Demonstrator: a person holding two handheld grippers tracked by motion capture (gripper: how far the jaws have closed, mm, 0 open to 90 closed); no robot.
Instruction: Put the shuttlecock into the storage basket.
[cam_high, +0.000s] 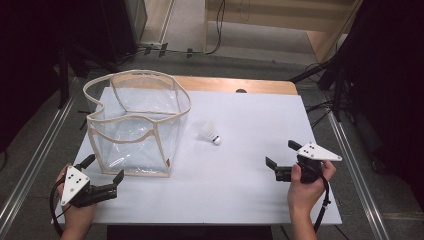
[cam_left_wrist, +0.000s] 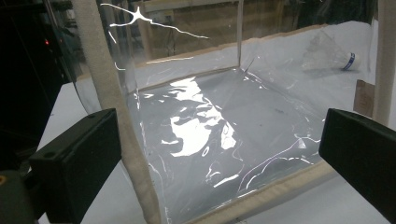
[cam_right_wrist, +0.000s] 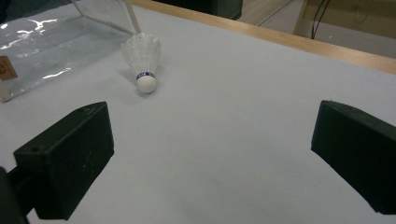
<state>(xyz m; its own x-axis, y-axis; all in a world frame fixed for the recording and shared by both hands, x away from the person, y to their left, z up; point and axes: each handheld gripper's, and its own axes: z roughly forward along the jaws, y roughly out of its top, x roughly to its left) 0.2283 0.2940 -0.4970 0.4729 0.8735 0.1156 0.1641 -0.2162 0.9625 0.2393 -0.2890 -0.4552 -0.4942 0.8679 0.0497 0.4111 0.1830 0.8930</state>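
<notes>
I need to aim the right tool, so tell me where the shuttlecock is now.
In the high view the shuttlecock lies on the white table near its middle, just right of the clear bag, ahead and left of the open right tool.

Clear tote bag (cam_high: 137, 125) with cream trim standing open at the white bench's (cam_high: 250, 185) left; shuttlecock (cam_high: 210, 134) lying just beside it. Left gripper (cam_high: 104, 170) near the bag's front corner, right gripper (cam_high: 282, 154) well apart, jaws spread, empty.
</notes>
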